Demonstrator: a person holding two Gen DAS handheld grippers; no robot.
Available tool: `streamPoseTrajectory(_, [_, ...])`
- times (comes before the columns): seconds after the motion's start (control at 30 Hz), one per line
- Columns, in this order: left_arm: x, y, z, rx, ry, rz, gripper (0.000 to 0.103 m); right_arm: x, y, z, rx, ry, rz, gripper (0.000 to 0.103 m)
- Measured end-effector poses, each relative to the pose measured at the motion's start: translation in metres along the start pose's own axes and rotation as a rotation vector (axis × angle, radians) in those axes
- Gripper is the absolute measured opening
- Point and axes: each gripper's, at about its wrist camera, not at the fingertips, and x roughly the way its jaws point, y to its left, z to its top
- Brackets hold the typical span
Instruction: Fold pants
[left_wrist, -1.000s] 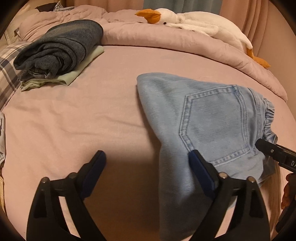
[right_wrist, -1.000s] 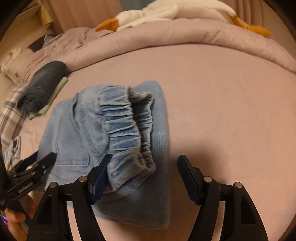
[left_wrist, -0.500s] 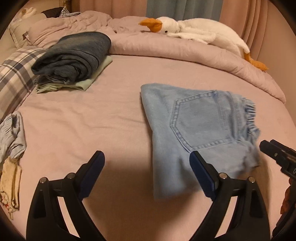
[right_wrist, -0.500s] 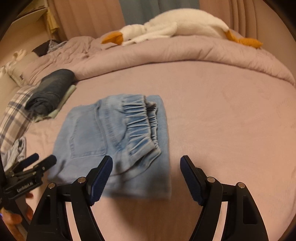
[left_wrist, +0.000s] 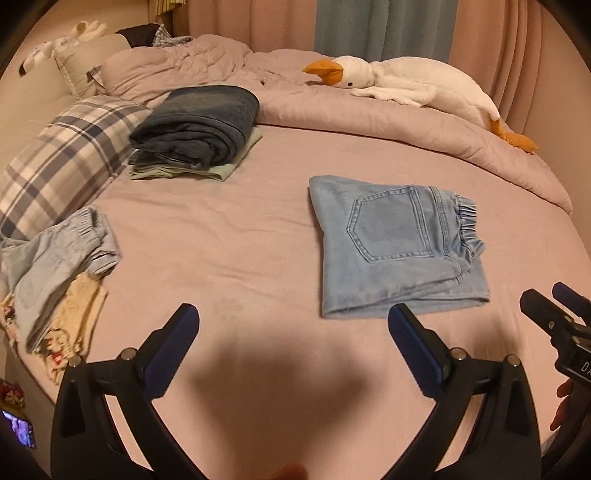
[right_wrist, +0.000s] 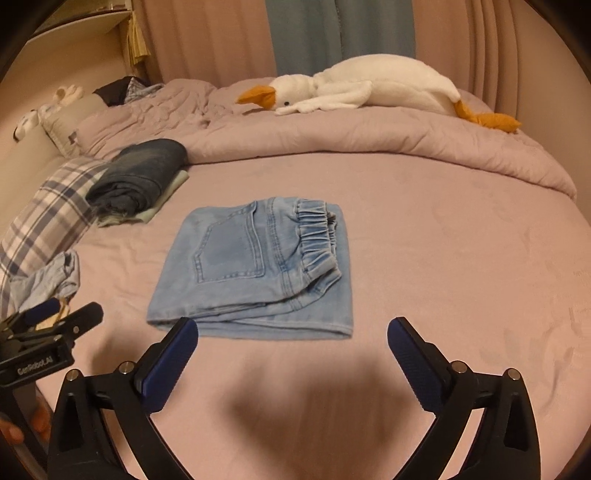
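Now folded light-blue denim pants (right_wrist: 255, 266) lie flat mid-bed on the mauve bed sheet (right_wrist: 461, 258), elastic waistband toward the right edge, long axis front-to-back. Left gripper (left_wrist: 293, 328) and right gripper (right_wrist: 291, 339) just opened wide, empty, clear of the cloth.

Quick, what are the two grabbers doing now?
Left gripper: jaws just opened wider, nothing between them.
Right gripper: jaws just opened wider, nothing between them.

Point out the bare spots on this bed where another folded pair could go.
Widest bare sheet: right of the folded light jeans, below the rolled duvet. A second patch lies between the jeans and the dark folded stack. Crowded: the left edge, with the plaid pillow and the unfolded clothes pile.
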Motion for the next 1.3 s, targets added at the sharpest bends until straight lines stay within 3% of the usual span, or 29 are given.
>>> streamPoseTrajectory(0.1, [-0.019, -0.002, -0.006, 0.018, -0.022, 0.028, 0.102, -0.014, 0.004, -0.003, -0.006, -0.006, -0.009, 0.102])
streamPoseTrajectory(0.47, [-0.073, -0.014, -0.012, 0.048, -0.088, -0.001, 0.102, -0.057, 0.015, -0.010, -0.033, -0.044, -0.014, 0.102])
streamPoseTrajectory(1.3, [-0.082, -0.031, -0.012, 0.090, -0.095, -0.023, 0.103, -0.073, 0.012, -0.014, -0.032, -0.068, -0.018, 0.102])
